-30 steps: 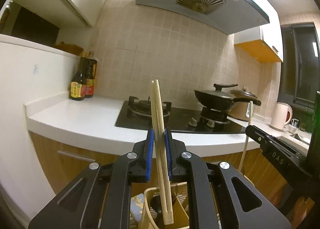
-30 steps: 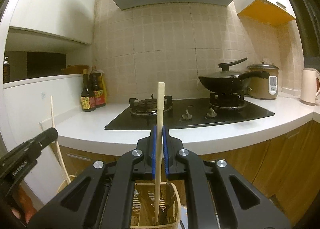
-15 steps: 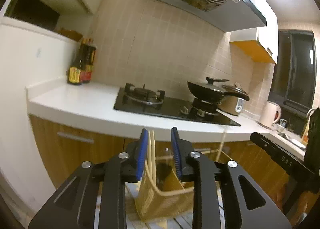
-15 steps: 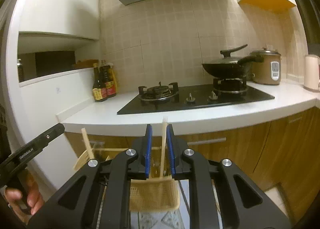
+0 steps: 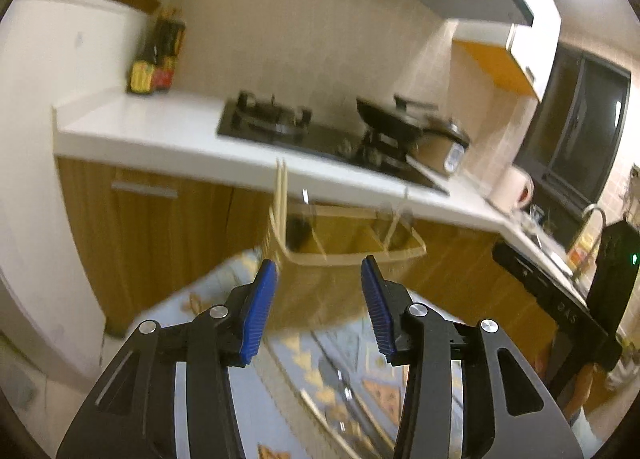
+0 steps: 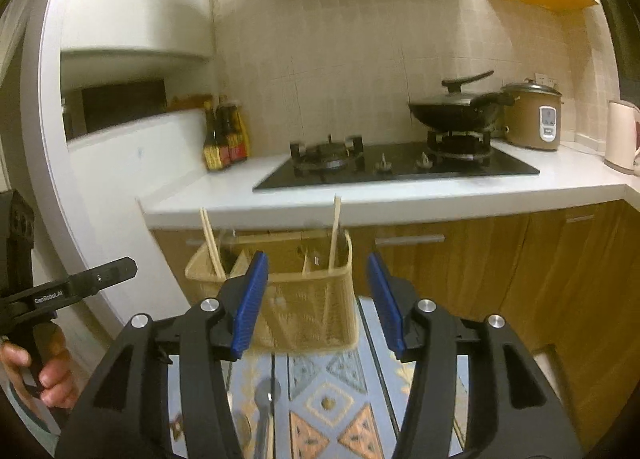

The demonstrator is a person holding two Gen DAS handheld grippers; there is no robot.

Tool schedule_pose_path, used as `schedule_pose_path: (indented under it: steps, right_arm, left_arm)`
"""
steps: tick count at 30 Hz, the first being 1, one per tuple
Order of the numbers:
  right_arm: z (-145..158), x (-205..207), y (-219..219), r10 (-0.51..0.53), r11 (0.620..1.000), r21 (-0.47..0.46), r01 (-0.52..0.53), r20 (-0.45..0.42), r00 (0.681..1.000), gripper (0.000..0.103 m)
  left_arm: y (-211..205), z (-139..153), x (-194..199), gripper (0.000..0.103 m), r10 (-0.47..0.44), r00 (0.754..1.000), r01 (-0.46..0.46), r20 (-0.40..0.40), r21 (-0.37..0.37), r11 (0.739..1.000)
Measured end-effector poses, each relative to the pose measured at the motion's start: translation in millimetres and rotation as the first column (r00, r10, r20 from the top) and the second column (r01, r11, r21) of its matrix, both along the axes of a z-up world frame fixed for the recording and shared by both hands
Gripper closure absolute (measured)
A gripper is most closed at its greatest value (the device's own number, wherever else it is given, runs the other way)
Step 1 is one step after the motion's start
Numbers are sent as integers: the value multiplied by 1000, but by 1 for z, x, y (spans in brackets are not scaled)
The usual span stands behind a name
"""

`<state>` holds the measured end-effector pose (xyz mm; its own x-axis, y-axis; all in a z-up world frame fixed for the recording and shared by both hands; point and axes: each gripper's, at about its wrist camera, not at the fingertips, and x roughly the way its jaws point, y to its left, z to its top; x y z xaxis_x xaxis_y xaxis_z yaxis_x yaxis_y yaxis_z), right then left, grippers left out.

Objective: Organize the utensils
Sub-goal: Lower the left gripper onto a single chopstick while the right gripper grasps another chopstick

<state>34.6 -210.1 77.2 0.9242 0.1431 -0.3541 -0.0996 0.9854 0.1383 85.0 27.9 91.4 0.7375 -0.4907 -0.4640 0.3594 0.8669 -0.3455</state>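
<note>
A tan mesh utensil basket (image 6: pixel 304 311) with dividers stands on a patterned blue cloth (image 6: pixel 332 403); it also shows in the left wrist view (image 5: pixel 352 255). A pair of wooden chopsticks (image 6: pixel 212 243) stands in its left compartment, also seen in the left wrist view (image 5: pixel 281 203). A single chopstick (image 6: pixel 334 231) stands in the right compartment. My left gripper (image 5: pixel 318 299) is open and empty, just short of the basket. My right gripper (image 6: pixel 318 299) is open and empty, in front of the basket. A metal utensil (image 6: pixel 262 411) lies on the cloth below my right gripper.
A white counter (image 6: pixel 400 199) with a black gas hob (image 6: pixel 396 169), a lidded wok (image 6: pixel 456 111), a rice cooker (image 6: pixel 532 119), a kettle (image 6: pixel 620 135) and sauce bottles (image 6: pixel 224 135) runs behind the basket. Wooden cabinets (image 6: pixel 540 259) stand below. More utensils (image 5: pixel 340 391) lie on the cloth.
Both grippers let go of their chopsticks, which now stand in the basket. Both grippers opened wide and drew back from the basket.
</note>
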Motion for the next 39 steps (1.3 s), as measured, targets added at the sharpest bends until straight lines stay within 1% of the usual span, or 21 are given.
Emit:
schedule_pose_path:
  steps: [2,5,6,9,11,15,18,20,21,22,23,25,26,28,30,32,34,35,36,37,39]
  right_arm:
    - [-7,-3,4,-1,1000,-19,0,-49,999,55]
    - [-19,-4,11,7,999,-44,-13,-135,991,55]
    - [-23,-5,12,14,999,-45,-21,-157,987,55]
    - [-37,-2,16,34,998,-36,-44,-246,969,55]
    - [-48,1,17,56,998,-19,-65,-311,949,55]
    - [-74,9,24,94,994,-6,-107,-439,894,55]
    - [-91,14,28,121,991,19,-130,-515,848,55]
    - [-103,15,31,154,987,50,-153,-557,816,60]
    - [-108,15,32,168,985,62,-162,-578,799,64]
    - [-116,15,34,188,981,79,-177,-603,775,67]
    - [-121,14,37,206,977,92,-191,-618,759,67]
    - [-128,12,44,216,974,85,-211,-642,736,70]
    - [-132,11,48,212,973,70,-221,-653,727,71]
    - [-137,8,54,212,969,52,-240,-666,715,77]
    - [-142,5,62,199,967,17,-255,-678,708,80]
    - [-147,4,69,182,964,-19,-267,-685,705,83]
    - [-152,3,74,180,962,-25,-272,-693,698,83]
    - [-155,3,75,179,961,-25,-274,-697,694,83]
    - [-158,2,78,177,960,-32,-278,-701,691,83]
    - [-160,2,80,171,959,-41,-280,-702,691,83]
    - [-161,-2,85,150,955,-87,-284,-685,713,83]
  left_arm:
    - [-2,-10,-3,60,-13,998,14,-54,15,1000]
    - [-5,-30,-6,60,-37,988,43,-148,33,999]
    - [-6,-35,-7,60,-40,985,47,-167,35,998]
    - [-7,-52,-10,60,-27,974,40,-223,53,998]
    - [-9,-62,-10,60,-25,967,43,-255,65,997]
    - [-20,-83,-11,60,-38,944,79,-328,111,991]
    - [-31,-96,-11,60,-67,923,121,-379,122,985]
    - [-37,-104,-10,60,-82,908,144,-410,120,982]
    - [-40,-111,-8,61,-91,896,157,-434,118,981]
    - [-42,-115,-6,62,-96,888,164,-450,115,980]
    - [-44,-120,-4,62,-101,879,171,-466,110,979]
    - [-47,-127,-1,64,-106,866,176,-488,100,979]
    - [-49,-130,-1,66,-107,859,181,-501,101,978]
    - [-53,-134,-2,67,-110,851,193,-514,110,975]
    - [-58,-137,-6,67,-110,850,210,-515,140,968]
    - [-62,-140,-11,67,-103,853,218,-511,170,961]
    - [-66,-143,-16,67,-97,854,224,-511,193,955]
    - [-69,-143,-20,67,-88,863,220,-497,213,952]
    - [-72,-143,-21,67,-85,866,222,-492,227,948]
    - [-74,-143,-23,67,-80,871,222,-484,244,944]
    - [-77,-143,-25,67,-73,876,219,-476,260,940]
